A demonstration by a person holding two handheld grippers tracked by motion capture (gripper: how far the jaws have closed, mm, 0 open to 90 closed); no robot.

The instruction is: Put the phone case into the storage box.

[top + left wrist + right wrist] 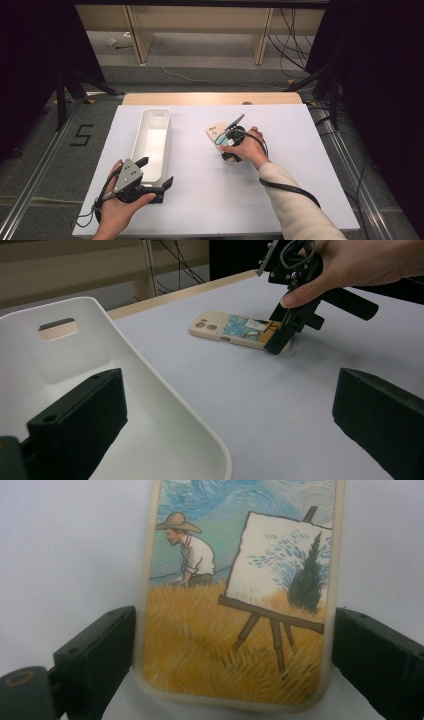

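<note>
The table point(280, 200) is the big thing here, its white sheet running under everything you're working with, a strip of pale wood showing along the far edge. Beyond it, the floor carries loose cables and pale shelving legs.

Next down in size, the long white bin point(150, 142) sits left of centre, lengthwise away from you, a handle slot cut in its far end wall. From the left gripper view you're looking right over its near rim point(165, 390).

Your left tongs point(157, 175) hover at the bin's near right corner, released, jaws spread wide: one over the bin's inside, the other over bare table just beside it. Your left hand point(117, 210) wraps the body from below, cable trailing off.

Your right hand point(247, 147) is out past the middle of the table, well apart from the bin, tipping the right tongs point(280, 340) steeply down onto the phone case.

The phone case point(217, 134) lies flat on the white sheet, right of the bin, camera cut-outs at the far end. It's cream-rimmed with a painted scene: a figure in a straw hat, a wheat field, an easel point(280, 580).

In the right gripper view the jaws straddle the case's near end, one at each long edge, the left one touching or nearly so, the right just beside the rim. Not clenched; they bracket the case without gripping it.
</note>
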